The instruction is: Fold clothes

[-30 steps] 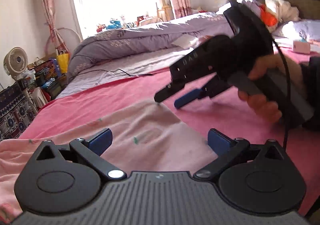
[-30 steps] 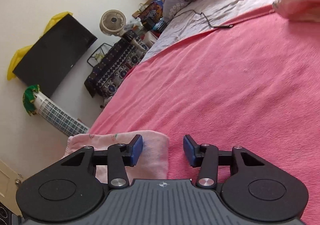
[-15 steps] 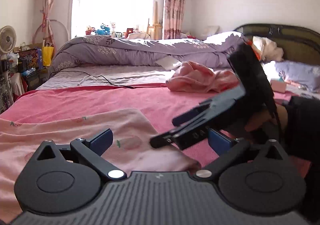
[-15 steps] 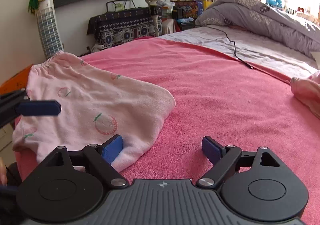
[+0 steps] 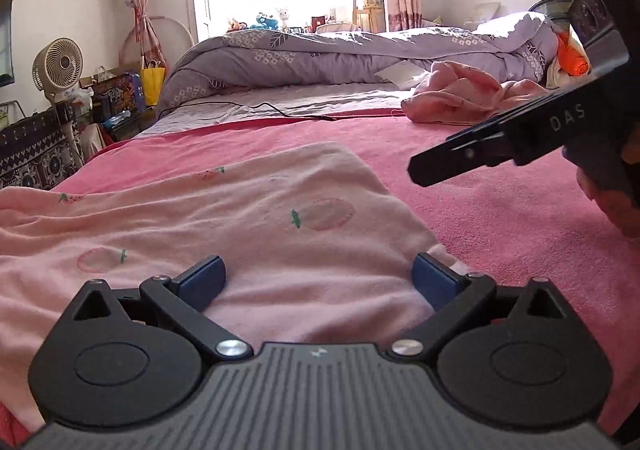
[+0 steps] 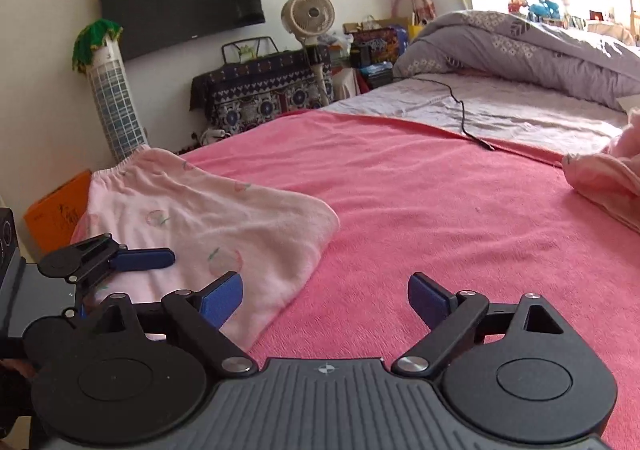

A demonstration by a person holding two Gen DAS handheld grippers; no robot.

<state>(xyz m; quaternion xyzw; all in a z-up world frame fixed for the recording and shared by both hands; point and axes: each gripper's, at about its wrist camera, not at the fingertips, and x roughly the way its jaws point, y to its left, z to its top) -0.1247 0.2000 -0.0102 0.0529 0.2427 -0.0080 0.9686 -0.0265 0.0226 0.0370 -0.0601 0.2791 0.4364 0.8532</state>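
A: Where is the pink garment (image 6: 208, 217) found?

B: Flat on the pink blanket (image 6: 420, 209), under the left gripper (image 5: 318, 278), whose jaws are spread with nothing pinched. To the right, the right gripper (image 6: 326, 298) is opening over the garment's edge, nothing clamped.

A: What could be spoiled?

B: The fold could be dragged open if 1 pad were snagged in the cloth.

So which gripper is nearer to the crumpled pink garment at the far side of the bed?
Right. The right gripper points toward the crumpled pink garment; the left gripper sits over the flat pink shorts, farther away.
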